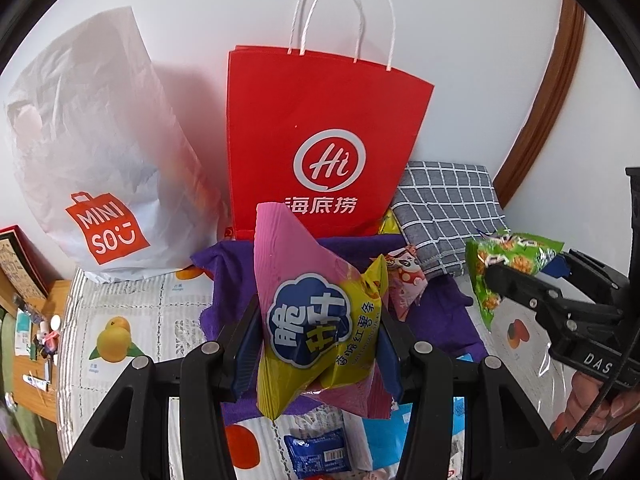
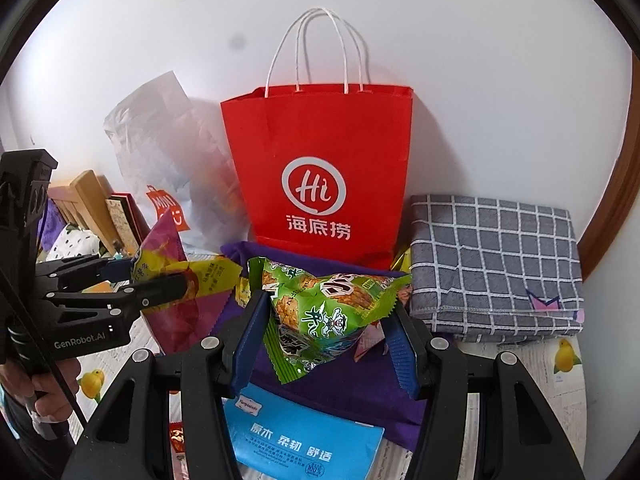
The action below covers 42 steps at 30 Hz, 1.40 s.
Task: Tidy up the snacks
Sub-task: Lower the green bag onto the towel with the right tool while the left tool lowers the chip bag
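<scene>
Two snack packets held up before a red paper bag

A pink-and-yellow chip packet [image 1: 320, 320] is gripped by the left tongs [image 1: 316, 344], and a green snack packet [image 2: 328, 312] is clamped in the right tongs [image 2: 326, 340]. The red paper bag [image 1: 320, 140] is seen at 12 o'clock against the wall, a white shopping bag [image 1: 92, 152] at 10 o'clock, a checked cloth [image 2: 496, 264] at 3 o'clock. A purple cloth [image 2: 340, 384] is spread on the worktop [image 1: 132, 312] below.

Black left gripper [image 1: 316, 344] frame (silver screws), ribbed blue pads.
</scene>
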Available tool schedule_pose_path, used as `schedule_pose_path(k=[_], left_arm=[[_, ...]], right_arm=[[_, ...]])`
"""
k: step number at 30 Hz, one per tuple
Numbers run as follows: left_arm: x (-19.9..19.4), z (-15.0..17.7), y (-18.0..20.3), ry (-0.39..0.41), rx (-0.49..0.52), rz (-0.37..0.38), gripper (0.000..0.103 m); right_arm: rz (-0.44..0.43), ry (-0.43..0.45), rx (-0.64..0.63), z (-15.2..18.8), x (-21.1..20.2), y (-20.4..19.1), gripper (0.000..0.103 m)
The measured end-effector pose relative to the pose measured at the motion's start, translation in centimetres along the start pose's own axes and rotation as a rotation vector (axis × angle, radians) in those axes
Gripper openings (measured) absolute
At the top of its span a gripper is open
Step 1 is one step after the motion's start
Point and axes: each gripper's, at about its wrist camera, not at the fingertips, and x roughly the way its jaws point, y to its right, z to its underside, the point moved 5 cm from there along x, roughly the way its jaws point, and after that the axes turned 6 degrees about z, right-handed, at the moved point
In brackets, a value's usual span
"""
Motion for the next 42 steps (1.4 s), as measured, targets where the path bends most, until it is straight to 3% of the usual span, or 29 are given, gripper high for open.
schedule_pose_path(k=[16,26,36,42], left_arm=[[3.7,0.6,-2.7,-0.067,-0.068,-0.008,0.048],[5.9,1.4,-4.1,-0.102,-0.089,-0.053,0.048],[7.4,1.9,-5.3,-0.133,-0.112,-0.076,0.048],[8.7,2.4,-5.8,-0.161,-0.129,-0.091,0.048]], right_arm=[[0.045,-0.129,-0.032,1.5,4.9,3.0,0.056],[0.043,-0.22,-0.022,2.9,8.0,4.0,0.056],[0.035,-0.313,-0.053,4.5,10.4,3.6,0.056],[0.084,-0.337,-0.072,5.0,11.5,3.7,0.056]])
